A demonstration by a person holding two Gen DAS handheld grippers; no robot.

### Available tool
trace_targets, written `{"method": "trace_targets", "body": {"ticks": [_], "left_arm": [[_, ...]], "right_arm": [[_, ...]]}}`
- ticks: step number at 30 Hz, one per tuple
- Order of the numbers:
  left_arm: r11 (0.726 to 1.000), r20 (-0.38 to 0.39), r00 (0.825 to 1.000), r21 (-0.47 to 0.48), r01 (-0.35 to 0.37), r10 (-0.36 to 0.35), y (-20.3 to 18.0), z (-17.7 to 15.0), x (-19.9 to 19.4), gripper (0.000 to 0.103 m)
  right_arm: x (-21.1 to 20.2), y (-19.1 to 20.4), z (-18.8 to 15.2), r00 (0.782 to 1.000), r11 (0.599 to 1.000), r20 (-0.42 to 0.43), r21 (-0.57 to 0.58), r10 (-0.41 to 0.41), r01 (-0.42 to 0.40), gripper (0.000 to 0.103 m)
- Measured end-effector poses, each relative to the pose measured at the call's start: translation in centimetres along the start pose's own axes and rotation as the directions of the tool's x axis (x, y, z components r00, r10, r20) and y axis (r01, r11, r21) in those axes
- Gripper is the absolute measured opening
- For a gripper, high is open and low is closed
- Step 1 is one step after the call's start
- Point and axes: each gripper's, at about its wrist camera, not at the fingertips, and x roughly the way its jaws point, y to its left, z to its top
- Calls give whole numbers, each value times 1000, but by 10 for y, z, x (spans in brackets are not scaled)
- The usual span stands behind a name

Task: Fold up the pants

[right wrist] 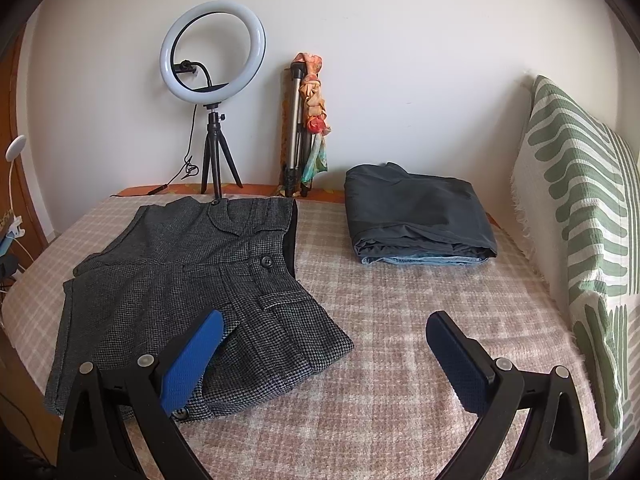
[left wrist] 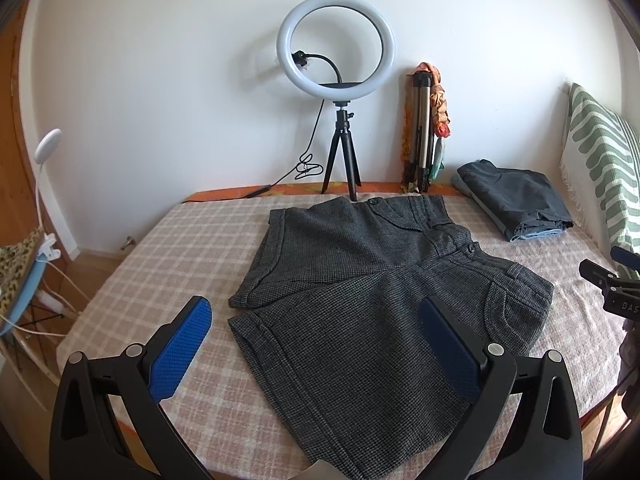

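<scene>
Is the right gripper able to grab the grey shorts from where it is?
Probably yes. The right gripper is open just above the blanket, and the grey shorts' waistband corner lies beside its left finger. Nothing blocks the way.

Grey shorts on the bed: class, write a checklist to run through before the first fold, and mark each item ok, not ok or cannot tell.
1. Grey shorts lie spread flat on the checked blanket: ok.
2. Left gripper open, holding nothing: ok.
3. Right gripper open, holding nothing: ok.
4. Folded dark pile lies apart from the shorts: ok.
5. Ring light tripod clear of the waistband: cannot tell.
</scene>
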Motion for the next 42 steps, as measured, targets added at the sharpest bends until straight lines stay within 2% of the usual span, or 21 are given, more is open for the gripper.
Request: {"method": "trace_targets", "body": {"ticks": [42], "left_arm": [[1000, -8, 1000, -2, 0, 0, 4, 1, 1, 103]], "right_arm": [[-1, -1, 0, 1000, 1000, 3, 0, 23, -23, 102]]}}
